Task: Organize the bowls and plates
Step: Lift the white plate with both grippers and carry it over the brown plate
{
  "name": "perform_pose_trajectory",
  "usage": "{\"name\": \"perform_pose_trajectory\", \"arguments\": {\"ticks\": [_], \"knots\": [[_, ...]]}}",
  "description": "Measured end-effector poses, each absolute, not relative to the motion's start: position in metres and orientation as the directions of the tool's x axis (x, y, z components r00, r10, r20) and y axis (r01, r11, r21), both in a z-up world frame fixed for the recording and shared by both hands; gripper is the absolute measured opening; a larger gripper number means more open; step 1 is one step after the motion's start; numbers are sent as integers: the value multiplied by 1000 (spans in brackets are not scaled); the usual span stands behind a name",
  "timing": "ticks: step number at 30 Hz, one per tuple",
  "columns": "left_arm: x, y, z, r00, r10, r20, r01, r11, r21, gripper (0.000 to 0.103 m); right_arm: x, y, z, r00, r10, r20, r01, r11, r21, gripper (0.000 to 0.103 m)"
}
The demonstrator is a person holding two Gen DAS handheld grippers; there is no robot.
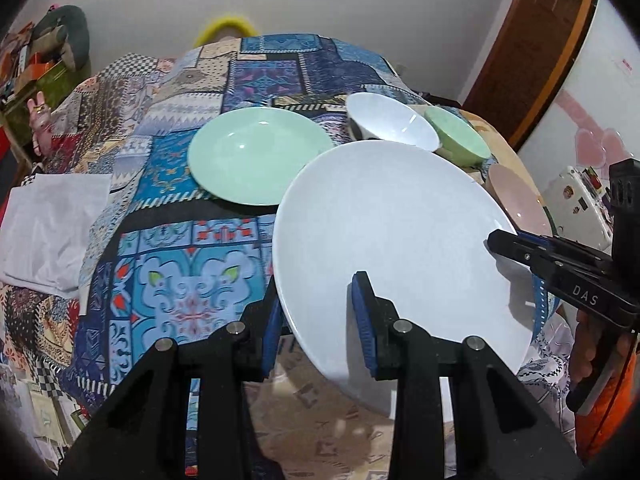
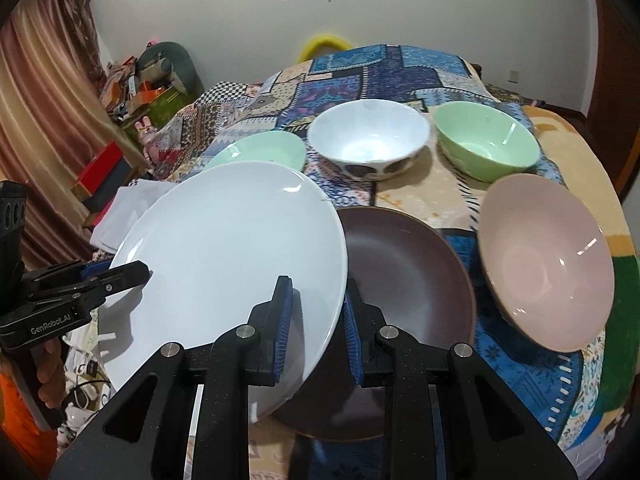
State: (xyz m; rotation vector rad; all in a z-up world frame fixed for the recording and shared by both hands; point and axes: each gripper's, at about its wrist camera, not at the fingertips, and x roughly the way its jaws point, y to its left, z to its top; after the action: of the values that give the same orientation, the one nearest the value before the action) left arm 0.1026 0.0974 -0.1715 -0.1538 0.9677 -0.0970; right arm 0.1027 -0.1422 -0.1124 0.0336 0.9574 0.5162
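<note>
White plate (image 1: pixel 392 232) tilted, rim clamped in left gripper (image 1: pixel 320 320) and right gripper (image 2: pixel 316 320), above brown plate (image 2: pixel 408 264)

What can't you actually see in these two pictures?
- Left wrist view: brown plate hidden behind white plate; pink bowl mostly covered.
- Right wrist view: green plate half hidden by the white plate.
- Both views: the person, cut off except hands.

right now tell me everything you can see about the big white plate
The big white plate is round, plain, glossy, ceramic-looking, shallow with a smooth rim. It is tilted, lifted off the patterned cloth, gripped at opposite edges by the left claw and right claw. It partly overlaps the brown plate and hides part of the green plate.
</note>
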Motion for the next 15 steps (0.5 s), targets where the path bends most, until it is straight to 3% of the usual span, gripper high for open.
{"name": "perform_pose_trajectory", "arguments": {"ticks": [15], "knots": [[123, 57, -188, 517, -166, -840, 70, 986, -152, 34, 107, -178, -131, 451, 422, -787, -344, 895, 283, 23]]}}
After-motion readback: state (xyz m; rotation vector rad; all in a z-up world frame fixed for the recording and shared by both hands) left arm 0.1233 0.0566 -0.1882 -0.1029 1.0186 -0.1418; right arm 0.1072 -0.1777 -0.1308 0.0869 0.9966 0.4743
